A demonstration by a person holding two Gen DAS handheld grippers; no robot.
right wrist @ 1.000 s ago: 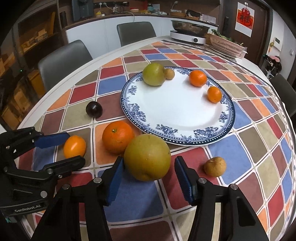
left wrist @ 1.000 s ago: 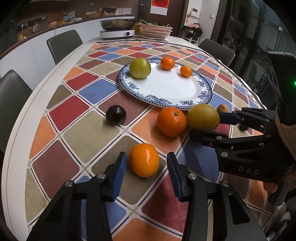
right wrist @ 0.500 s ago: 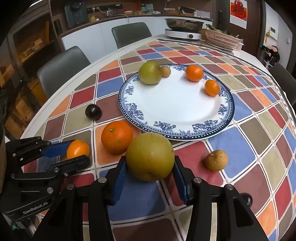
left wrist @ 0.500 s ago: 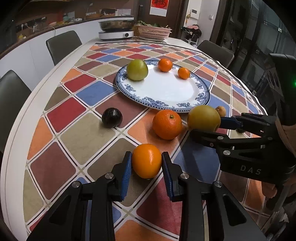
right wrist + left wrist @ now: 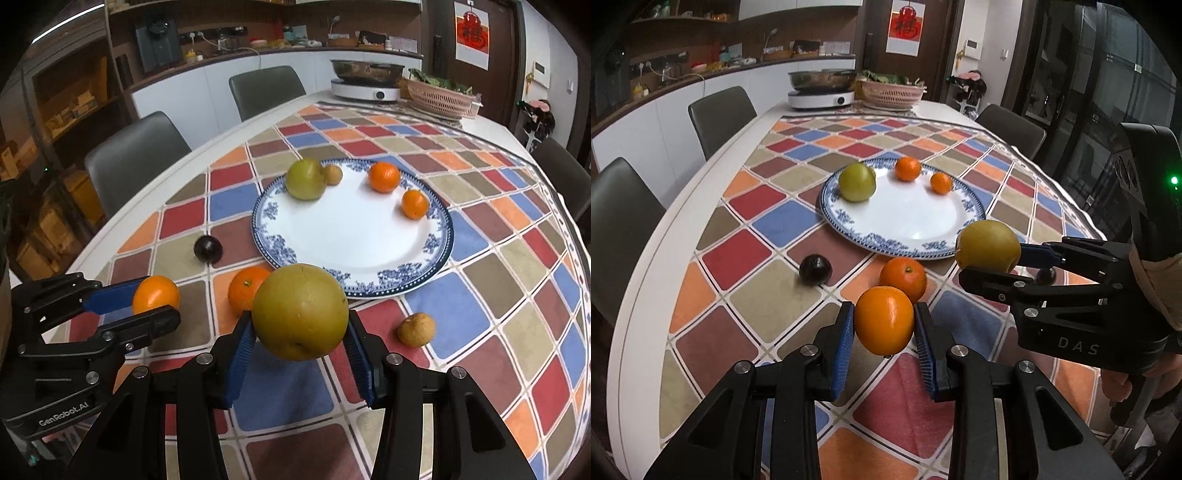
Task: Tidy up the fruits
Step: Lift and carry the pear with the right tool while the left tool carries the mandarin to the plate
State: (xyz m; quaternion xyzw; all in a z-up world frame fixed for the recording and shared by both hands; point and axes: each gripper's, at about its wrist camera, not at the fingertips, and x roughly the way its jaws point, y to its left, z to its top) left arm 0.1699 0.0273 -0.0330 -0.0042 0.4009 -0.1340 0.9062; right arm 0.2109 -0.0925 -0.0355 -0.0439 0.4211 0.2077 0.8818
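Above the checked tablecloth (image 5: 764, 295), at six o'clock of the blue-rimmed plate (image 5: 266, 243), the left gripper (image 5: 884, 325) clamps an orange persimmon (image 5: 884, 319) and the right gripper (image 5: 299, 328) clamps a yellow-green pear (image 5: 300, 312), both fruits clear of the cloth.

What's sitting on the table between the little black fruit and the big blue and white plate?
Nothing: only bare checkered tablecloth separates the dark plum from the plate. The right wrist view shows it best.
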